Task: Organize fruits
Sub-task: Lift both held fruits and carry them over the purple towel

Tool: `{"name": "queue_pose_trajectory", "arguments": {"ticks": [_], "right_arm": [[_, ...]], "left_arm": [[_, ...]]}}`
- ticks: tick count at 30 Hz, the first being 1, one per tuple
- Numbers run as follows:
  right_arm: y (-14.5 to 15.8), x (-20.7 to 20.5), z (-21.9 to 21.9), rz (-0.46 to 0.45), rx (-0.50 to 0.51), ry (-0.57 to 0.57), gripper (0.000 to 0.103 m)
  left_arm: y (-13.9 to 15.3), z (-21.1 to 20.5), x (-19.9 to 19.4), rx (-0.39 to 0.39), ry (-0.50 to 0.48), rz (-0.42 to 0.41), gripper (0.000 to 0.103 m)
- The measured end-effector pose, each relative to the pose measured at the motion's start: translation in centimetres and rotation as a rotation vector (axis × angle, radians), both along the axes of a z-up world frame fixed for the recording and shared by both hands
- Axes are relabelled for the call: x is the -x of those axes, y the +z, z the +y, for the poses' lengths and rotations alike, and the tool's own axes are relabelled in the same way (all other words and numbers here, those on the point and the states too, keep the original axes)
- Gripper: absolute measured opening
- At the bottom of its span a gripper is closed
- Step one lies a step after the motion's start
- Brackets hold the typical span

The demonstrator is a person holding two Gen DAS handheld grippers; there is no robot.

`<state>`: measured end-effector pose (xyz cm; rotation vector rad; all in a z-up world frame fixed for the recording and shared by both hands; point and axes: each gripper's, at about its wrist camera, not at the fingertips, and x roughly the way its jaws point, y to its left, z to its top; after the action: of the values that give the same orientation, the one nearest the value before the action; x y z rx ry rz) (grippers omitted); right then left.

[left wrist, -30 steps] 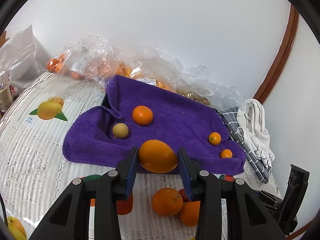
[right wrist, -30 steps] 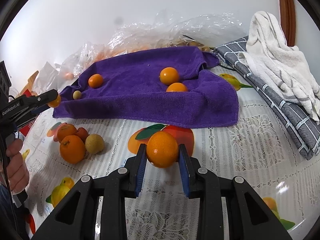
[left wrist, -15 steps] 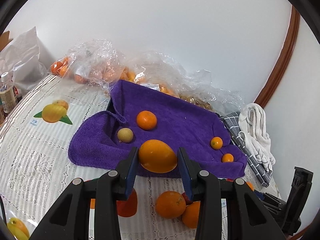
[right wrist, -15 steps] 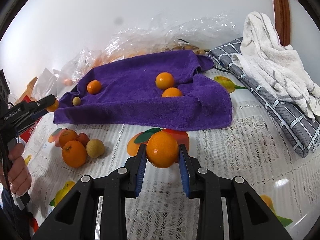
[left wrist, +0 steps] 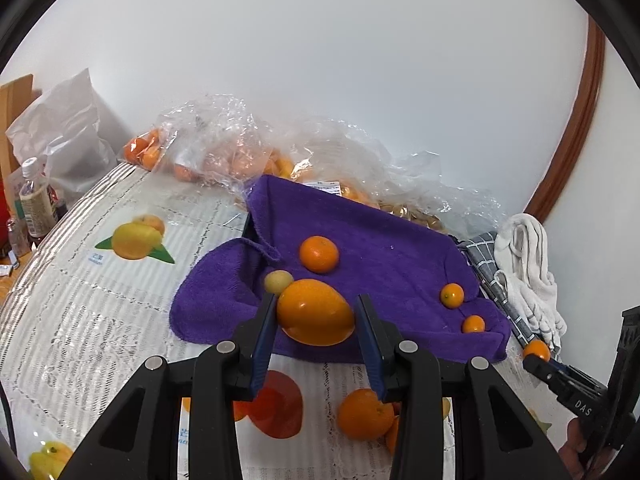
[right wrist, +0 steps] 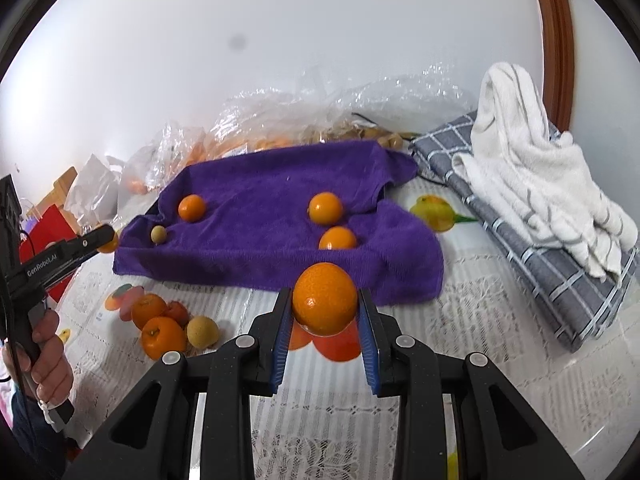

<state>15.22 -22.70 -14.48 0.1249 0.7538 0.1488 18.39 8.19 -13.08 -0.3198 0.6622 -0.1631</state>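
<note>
My left gripper [left wrist: 316, 316] is shut on a large orange fruit [left wrist: 315, 312], held above the table in front of the purple towel [left wrist: 380, 264]. My right gripper [right wrist: 325, 308] is shut on a round orange [right wrist: 325, 303] above the towel's near edge [right wrist: 280, 276]. On the towel lie an orange [left wrist: 319, 254], a small tan fruit [left wrist: 279, 281] and two small oranges [left wrist: 452, 295] [left wrist: 473, 324]. Loose fruit sits on the tablecloth in a cluster [right wrist: 168, 322], also in the left wrist view [left wrist: 366, 414].
Clear plastic bags of fruit [left wrist: 224, 156] line the wall behind the towel. A white towel [right wrist: 532, 168] lies on a grey checked cloth [right wrist: 560, 280] at the right. Bottles [left wrist: 34, 200] and a white bag [left wrist: 68, 140] stand at the far left.
Both grippers have pulled back and risen a little with their fruit still held; the towel looks farther away. The fruit on the towel has not moved.
</note>
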Motion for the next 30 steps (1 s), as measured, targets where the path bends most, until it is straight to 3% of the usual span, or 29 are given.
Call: {"name": "queue_pose_trajectory", "arguments": {"ticks": [11,19,30], "right_arm": [[1.9,-2.3,0.0,-0.033,-0.024,0.004,0.031],[2.4,-6.0,-0.8,-0.03,-0.055,-0.004,0.031],[2.2,-12.4,-1.6,-0.004,-0.009,-0.031,0.031]], "left_arm": [[2.2,1.6,-0.8,-0.011,0.02,0.021,0.037],[2.2,3.7,-2.8,-0.009,0.071,0.049,0.037],[1.0,1.0,-7.6,0.013,-0.003,0.127,0.037]]}}
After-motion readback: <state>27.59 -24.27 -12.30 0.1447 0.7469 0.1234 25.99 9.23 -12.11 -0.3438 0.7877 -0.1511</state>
